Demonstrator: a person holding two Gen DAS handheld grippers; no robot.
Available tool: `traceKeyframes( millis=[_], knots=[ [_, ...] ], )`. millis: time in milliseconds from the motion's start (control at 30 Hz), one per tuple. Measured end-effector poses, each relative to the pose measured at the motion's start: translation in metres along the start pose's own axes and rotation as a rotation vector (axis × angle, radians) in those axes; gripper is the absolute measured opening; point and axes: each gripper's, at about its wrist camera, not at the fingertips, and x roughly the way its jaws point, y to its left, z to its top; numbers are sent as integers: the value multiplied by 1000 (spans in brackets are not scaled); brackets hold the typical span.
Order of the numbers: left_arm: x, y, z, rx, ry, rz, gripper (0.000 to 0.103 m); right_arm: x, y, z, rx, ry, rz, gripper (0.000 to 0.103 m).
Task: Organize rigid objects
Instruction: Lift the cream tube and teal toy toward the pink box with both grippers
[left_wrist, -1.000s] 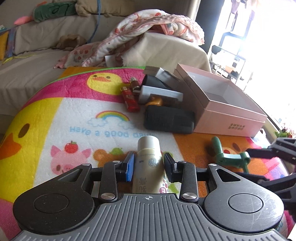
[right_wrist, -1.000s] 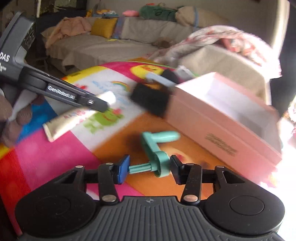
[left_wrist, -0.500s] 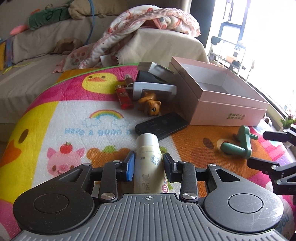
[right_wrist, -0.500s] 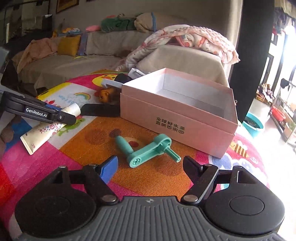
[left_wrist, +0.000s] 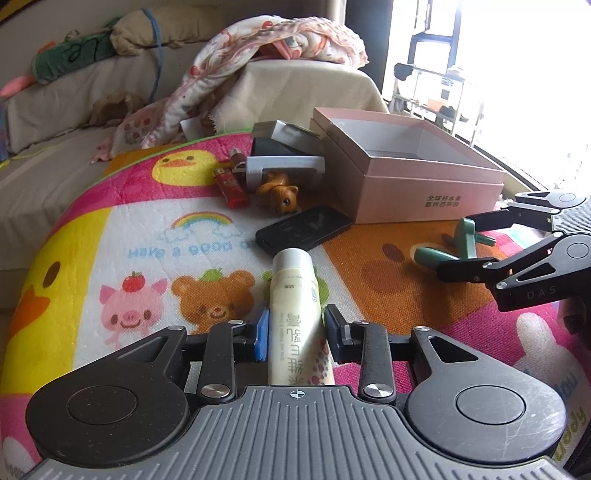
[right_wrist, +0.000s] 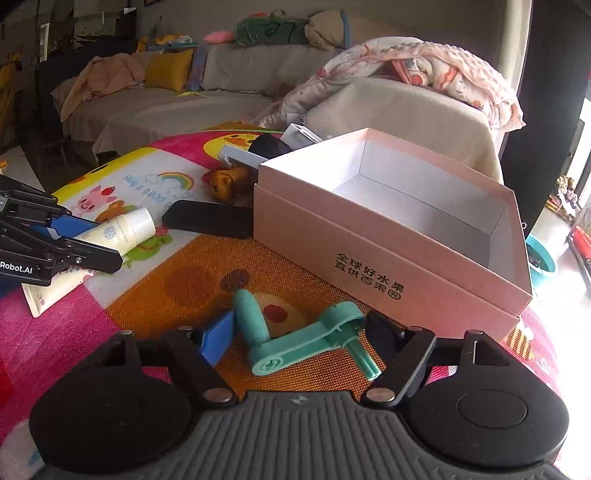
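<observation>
The pink box stands open on the cartoon play mat, with the black phone at its 9 o'clock. The left claw is closing, pads against the cream tube, whose cap points to 12 o'clock. The right claw stands half open and closing around the green crank handle, which lies on the mat at the box's 6 o'clock, pads not yet pressing.

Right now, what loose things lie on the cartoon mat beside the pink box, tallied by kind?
Lighters: 2
Cream tube: 1
Black phone: 1
Green crank handle: 1
Brown toy animal: 1
Total: 6. Some boxy grey and black items behind the toy are left uncounted.
</observation>
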Motion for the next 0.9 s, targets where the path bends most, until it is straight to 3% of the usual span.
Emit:
traceKeyframes(
  millis=[67,100,133,233,400,433,467,500,533,567,667,833,867,900],
  knots=[
    [-5,-5,-3,27,-16,-32,30,-14,4,-4,-7,-14,10,68],
    [-8,-8,-4,42,-29,-56,30,-24,6,-5,-13,-24,12,57],
    [-11,-12,-3,58,-44,-78,30,-33,8,-6,-20,-38,2,33],
    [-19,-26,6,107,-96,-116,29,-61,6,-2,-23,-59,11,16],
    [-23,-36,20,122,-109,-146,29,-87,0,0,-33,-116,-43,17],
    [-23,-36,18,121,-98,-152,29,-89,1,-4,-43,-117,-44,22],
    [-22,-35,17,117,-82,-155,29,-90,3,-8,-51,-113,-32,30],
    [-20,-34,14,109,-62,-158,29,-89,5,-13,-56,-102,-11,58],
    [-17,-32,11,95,-49,-158,29,-89,8,-19,-60,-94,7,77],
    [-15,-31,9,80,-37,-159,29,-89,11,-25,-60,-96,16,81],
    [-7,-26,5,32,-17,-166,29,-80,18,-37,-31,-65,15,82],
    [-2,-28,6,7,-13,-179,29,-47,5,-33,177,-28,-10,81],
    [-3,-30,6,15,-15,-180,29,-39,4,-32,186,-15,-30,79],
    [-5,-31,6,26,-20,-185,29,-33,5,-31,181,8,-47,63]
  ],
)
